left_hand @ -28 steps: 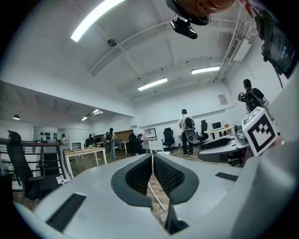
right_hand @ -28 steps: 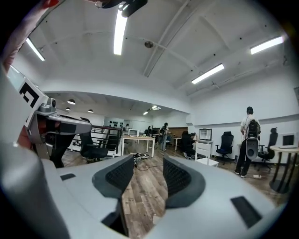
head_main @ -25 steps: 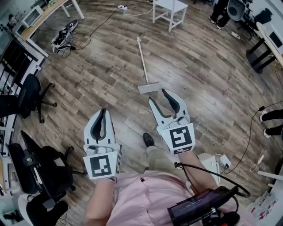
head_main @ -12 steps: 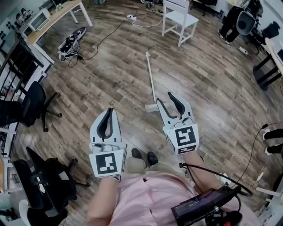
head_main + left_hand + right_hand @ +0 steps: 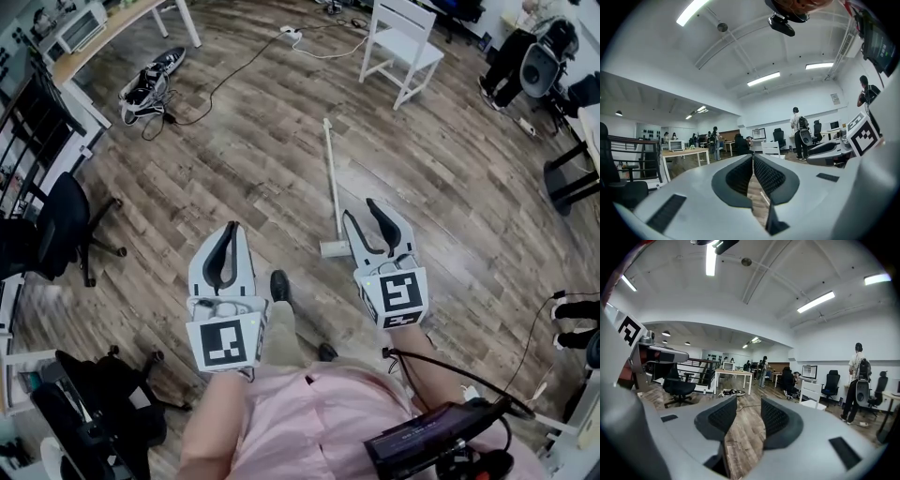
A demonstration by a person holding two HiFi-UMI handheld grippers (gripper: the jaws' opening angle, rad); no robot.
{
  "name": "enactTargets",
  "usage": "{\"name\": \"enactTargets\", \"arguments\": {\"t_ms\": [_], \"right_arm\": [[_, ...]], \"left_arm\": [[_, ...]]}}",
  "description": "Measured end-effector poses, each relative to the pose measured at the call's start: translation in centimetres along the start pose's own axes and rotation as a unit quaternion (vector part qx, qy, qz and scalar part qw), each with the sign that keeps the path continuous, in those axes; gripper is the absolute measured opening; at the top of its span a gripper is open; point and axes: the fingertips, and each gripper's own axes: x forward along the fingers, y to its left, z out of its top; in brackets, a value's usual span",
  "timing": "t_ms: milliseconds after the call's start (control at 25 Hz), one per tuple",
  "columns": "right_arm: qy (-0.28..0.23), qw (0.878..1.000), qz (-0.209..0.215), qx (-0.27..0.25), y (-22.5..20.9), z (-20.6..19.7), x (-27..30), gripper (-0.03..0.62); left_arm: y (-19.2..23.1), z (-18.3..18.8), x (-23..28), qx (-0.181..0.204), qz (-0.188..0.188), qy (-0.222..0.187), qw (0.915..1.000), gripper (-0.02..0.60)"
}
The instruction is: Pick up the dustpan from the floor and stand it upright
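A long-handled dustpan lies flat on the wood floor in the head view, its pale handle [image 5: 331, 178] running away from me and its grey pan [image 5: 335, 248] nearest my feet. My right gripper [image 5: 361, 210] hovers open just right of the pan and lower handle, with nothing between its jaws; in the right gripper view [image 5: 748, 404] only floor shows in the gap. My left gripper [image 5: 229, 229] is held left of the dustpan, well apart from it, with its jaws shut and empty. In the left gripper view [image 5: 753, 159] the pads meet at the tips.
A white chair [image 5: 405, 42] stands beyond the handle's far end. A cable and a pair of shoes [image 5: 148, 82] lie at the far left by a desk [image 5: 108, 26]. Black office chairs [image 5: 54, 220] stand at the left. My shoe [image 5: 279, 285] is on the floor between the grippers. Several people stand far off [image 5: 857, 380].
I have stepped forward, so the dustpan has come closer and now lies right beside the right gripper. Both grippers keep their jaw states.
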Motion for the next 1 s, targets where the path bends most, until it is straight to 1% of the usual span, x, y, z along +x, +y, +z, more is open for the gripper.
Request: {"name": "enactTargets", "arguments": {"t_ms": [80, 280, 480, 600, 800, 1000], "right_arm": [[0.005, 1.000, -0.008, -0.001, -0.2, 0.3, 3.7, 0.161], [0.015, 0.999, -0.030, 0.003, -1.3, 2.0, 12.6, 0.153], [0.012, 0.999, -0.050, 0.001, -2.5, 4.1, 18.9, 0.147], [0.010, 0.998, -0.059, -0.003, -3.3, 5.4, 21.3, 0.147], [0.008, 0.997, -0.073, -0.009, -4.9, 6.6, 24.2, 0.146], [0.011, 0.996, -0.083, -0.005, -7.9, 5.8, 27.0, 0.146]], "left_arm": [[2.6, -0.7, 3.2, -0.008, -0.003, 0.004, 1.0000, 0.021], [8.8, -1.7, 10.9, -0.010, -0.022, 0.010, 0.9997, 0.021], [13.3, -1.7, 16.7, -0.009, -0.032, 0.008, 0.9994, 0.021], [15.1, -1.2, 19.3, -0.011, -0.034, 0.004, 0.9994, 0.021], [16.8, -0.8, 22.6, -0.009, -0.041, -0.004, 0.9991, 0.021], [17.0, -1.7, 26.6, -0.001, -0.046, 0.003, 0.9989, 0.021]]}}
